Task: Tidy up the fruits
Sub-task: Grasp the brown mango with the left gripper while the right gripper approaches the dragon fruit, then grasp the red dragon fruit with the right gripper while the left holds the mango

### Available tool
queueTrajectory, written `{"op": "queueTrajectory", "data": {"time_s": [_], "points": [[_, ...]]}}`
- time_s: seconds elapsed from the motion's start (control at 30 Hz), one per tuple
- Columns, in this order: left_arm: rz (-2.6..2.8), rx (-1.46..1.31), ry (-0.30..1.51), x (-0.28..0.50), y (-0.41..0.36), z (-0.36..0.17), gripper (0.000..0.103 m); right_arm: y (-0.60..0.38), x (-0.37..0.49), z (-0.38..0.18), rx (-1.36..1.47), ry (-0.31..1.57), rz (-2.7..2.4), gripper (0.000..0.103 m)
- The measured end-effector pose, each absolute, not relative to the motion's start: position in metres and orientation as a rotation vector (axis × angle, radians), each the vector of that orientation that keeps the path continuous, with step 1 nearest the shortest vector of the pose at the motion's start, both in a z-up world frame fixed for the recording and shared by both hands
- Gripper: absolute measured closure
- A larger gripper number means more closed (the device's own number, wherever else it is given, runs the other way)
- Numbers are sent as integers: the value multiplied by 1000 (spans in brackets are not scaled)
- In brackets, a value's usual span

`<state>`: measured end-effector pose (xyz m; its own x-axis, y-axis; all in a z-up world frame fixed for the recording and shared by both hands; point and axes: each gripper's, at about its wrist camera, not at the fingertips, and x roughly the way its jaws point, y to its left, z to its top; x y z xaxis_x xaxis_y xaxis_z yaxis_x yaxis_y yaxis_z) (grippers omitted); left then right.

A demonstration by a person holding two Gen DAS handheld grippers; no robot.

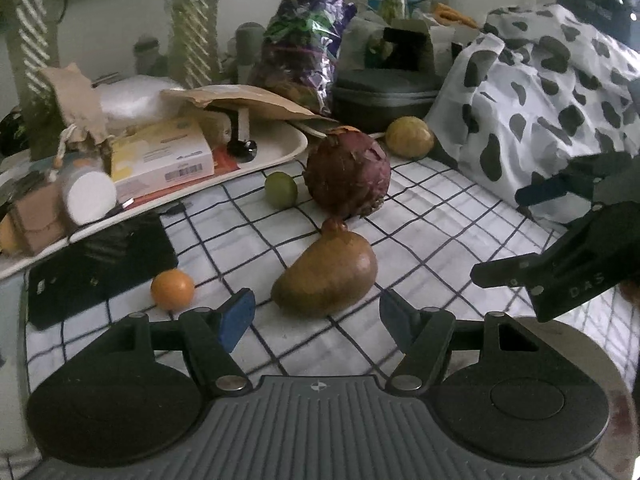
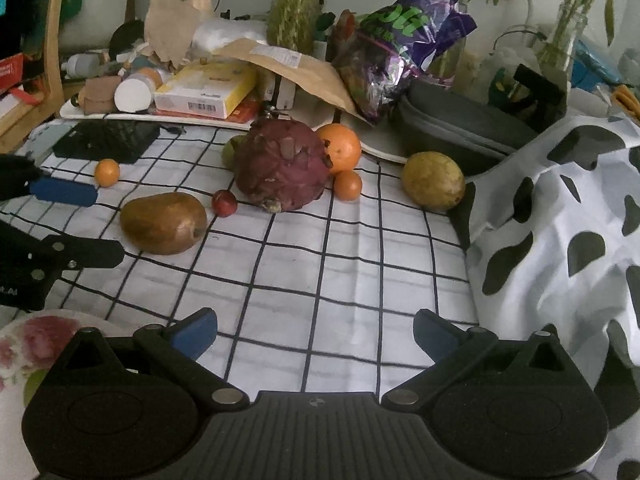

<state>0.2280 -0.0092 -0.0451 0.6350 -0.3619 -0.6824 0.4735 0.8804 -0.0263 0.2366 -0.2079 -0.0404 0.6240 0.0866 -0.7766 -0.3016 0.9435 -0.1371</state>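
Both tools, left [image 1: 316,318] & right [image 2: 316,334], open, empty; mango [image 1: 325,272] just ahead, dragon fruit [image 1: 347,172] behind.

The dragon fruit [image 2: 282,164] hides most of the green lime [image 2: 229,151]; the floral plate [image 2: 24,344] is cut off by the picture's left edge.

We see a white tablecloth with a black grid [image 2: 320,272] bearing a dragon fruit [image 2: 280,164], a brown mango [image 2: 162,222], a yellow mango [image 2: 432,180], a large orange [image 2: 340,148], two small oranges and a lime [image 1: 281,189]. Along its far edge lie a cluttered white tray [image 1: 276,152] and a black case [image 2: 106,140], with a cow-print cloth [image 2: 560,220] at the right.
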Motion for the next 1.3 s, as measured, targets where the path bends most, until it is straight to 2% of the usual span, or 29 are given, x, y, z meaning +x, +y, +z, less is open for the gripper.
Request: {"op": "queueTrajectory", "data": {"time_s": [0.83, 0.9, 0.93, 1.3], "points": [[-633, 124, 786, 266, -25, -69, 36, -212, 275, -48, -295, 872, 217, 0], [-623, 131, 778, 266, -25, -69, 45, -210, 275, -47, -298, 865, 224, 0], [-627, 119, 776, 266, -23, -69, 55, -210, 275, -47, -298, 861, 228, 0], [-554, 119, 740, 265, -11, -48, 56, -195, 287, -43, -267, 760, 314, 0]]}}
